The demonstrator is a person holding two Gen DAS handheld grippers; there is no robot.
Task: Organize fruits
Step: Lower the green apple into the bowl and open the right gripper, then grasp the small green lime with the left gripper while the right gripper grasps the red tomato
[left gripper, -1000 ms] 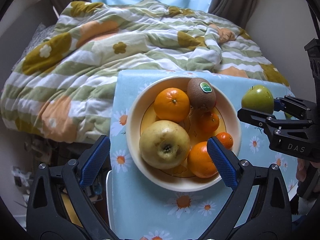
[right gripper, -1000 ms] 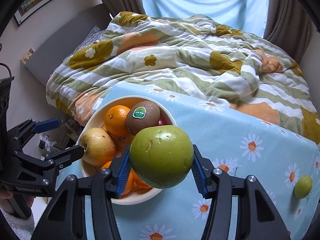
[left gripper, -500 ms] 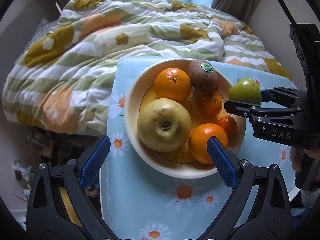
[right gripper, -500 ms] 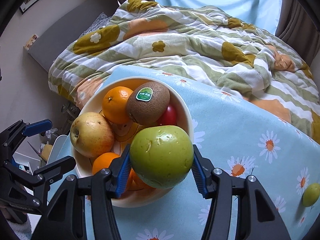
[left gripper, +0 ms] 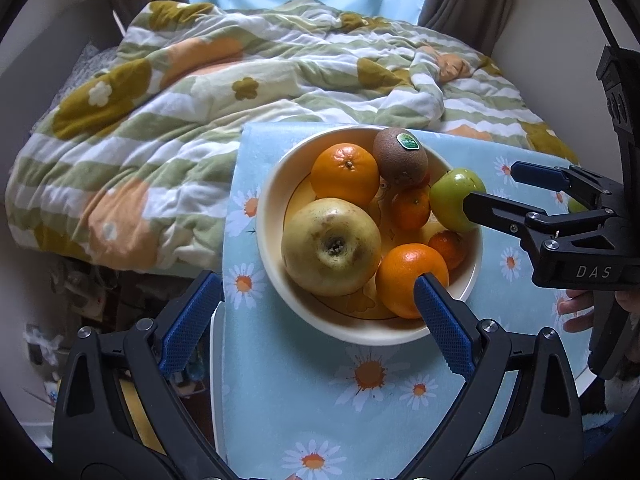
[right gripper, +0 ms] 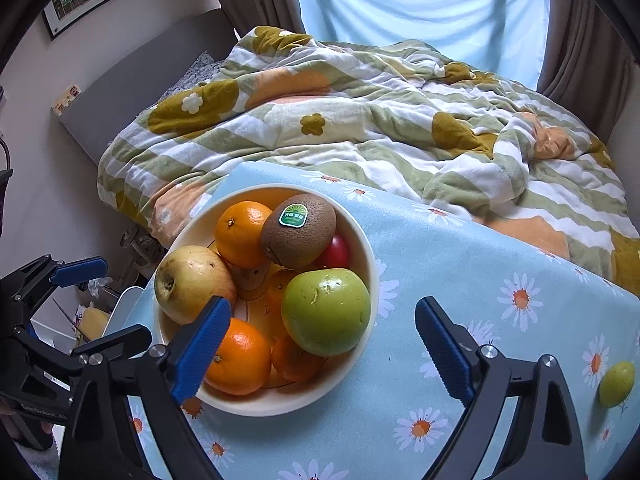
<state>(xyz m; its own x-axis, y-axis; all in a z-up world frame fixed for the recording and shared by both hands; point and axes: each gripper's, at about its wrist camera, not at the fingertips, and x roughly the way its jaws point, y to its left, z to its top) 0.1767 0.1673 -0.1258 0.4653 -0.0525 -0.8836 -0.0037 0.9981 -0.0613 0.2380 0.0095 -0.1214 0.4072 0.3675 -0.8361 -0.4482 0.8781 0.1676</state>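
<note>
Green and loose on the daisy cloth (right gripper: 460, 240), a small lime (right gripper: 616, 383) lies well right of the right gripper (right gripper: 324, 338), whose jaws stand apart around the green apple (right gripper: 326, 311) resting in the bowl (right gripper: 366, 248), while the left gripper (left gripper: 316, 320), also spread, hovers farther off.

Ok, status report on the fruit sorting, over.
Right gripper open, left gripper open and empty. Green apple resting in bowl. Small green fruit on tablecloth. Nothing blocking.
</note>
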